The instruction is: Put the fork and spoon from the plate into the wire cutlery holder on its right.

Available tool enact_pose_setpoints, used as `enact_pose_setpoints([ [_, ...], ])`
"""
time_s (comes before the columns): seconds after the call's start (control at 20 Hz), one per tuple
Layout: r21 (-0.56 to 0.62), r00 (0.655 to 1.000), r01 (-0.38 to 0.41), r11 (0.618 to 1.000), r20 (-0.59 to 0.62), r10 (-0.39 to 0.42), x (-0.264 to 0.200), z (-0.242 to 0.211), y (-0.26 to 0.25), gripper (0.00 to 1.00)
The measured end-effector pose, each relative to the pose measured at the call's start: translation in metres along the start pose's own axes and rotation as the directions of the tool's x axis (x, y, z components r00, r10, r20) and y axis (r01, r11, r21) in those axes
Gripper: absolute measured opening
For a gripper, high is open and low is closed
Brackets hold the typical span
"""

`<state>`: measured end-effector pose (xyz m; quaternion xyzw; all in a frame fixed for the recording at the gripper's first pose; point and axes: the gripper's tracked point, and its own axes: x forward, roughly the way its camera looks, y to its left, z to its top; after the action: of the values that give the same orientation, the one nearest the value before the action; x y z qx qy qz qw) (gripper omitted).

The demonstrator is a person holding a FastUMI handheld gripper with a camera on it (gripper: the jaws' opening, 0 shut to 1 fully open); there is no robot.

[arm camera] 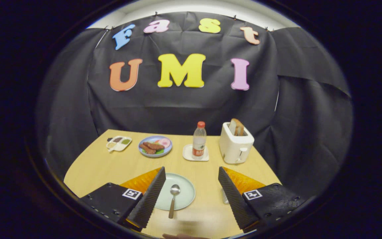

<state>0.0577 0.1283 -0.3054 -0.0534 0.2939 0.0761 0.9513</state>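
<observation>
On the table: light wood table [104, 166], black cloth wall behind
Plate [184, 196]: holds spoon [173, 199]
Gripper [191, 192]: wide open, empty, straddling plate

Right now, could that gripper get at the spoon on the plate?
Probably yes. The gripper is open, and the spoon lies between its fingers, bowl on the pale green plate, handle sticking off the rim toward the gripper. Nothing lies between the fingers and the spoon.
</observation>
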Motion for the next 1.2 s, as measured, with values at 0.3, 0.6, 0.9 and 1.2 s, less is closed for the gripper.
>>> enact_pose_setpoints([
  [0.3,0.000,0.979,-0.005,1.000,-0.203,0.005,0.058,-0.081,0.029,0.95],
  [0.6,0.019,0.942,-0.031,0.999,-0.332,0.036,0.085,-0.135,0.050,0.91],
  [0.9,0.060,0.909,0.015,0.998,-0.416,0.012,0.105,-0.165,0.052,0.70],
  [1.2,0.108,0.879,0.037,0.993,-0.477,0.019,0.115,-0.185,0.054,0.16],
])
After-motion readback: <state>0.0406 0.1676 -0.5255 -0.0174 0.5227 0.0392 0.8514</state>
